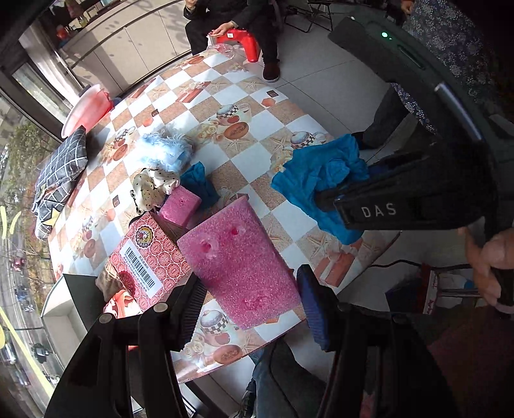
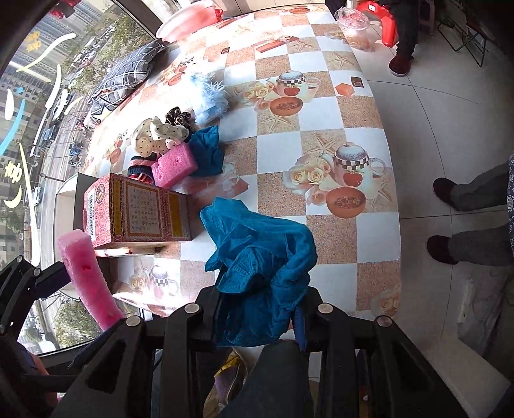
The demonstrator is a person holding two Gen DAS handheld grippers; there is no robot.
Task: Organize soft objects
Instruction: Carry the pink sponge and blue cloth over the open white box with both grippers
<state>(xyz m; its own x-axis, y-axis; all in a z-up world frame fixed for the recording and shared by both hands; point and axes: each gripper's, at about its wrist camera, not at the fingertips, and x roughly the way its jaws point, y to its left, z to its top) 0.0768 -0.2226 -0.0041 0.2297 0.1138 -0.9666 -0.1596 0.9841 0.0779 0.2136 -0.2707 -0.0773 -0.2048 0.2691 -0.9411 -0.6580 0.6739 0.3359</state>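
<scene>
My left gripper (image 1: 253, 305) is shut on a large pink sponge (image 1: 239, 263), held above the near table edge; it also shows at the left of the right wrist view (image 2: 85, 273). My right gripper (image 2: 260, 308) is shut on a blue cloth (image 2: 260, 257), which also shows in the left wrist view (image 1: 321, 180). On the table lie a small pink sponge (image 2: 173, 165), a second blue cloth (image 2: 207, 151), polka-dot scrunchies (image 2: 157, 135), a leopard scrunchie (image 2: 176, 117) and a fluffy light-blue item (image 2: 210, 96).
A red patterned box (image 2: 138, 209) lies on the checkered table (image 2: 350, 106) near its left edge. A grey checked cushion (image 2: 125, 74) and a pink basin (image 2: 189, 19) sit at the far left. People's legs (image 2: 465, 218) and a red stool (image 2: 382, 22) stand beside the table.
</scene>
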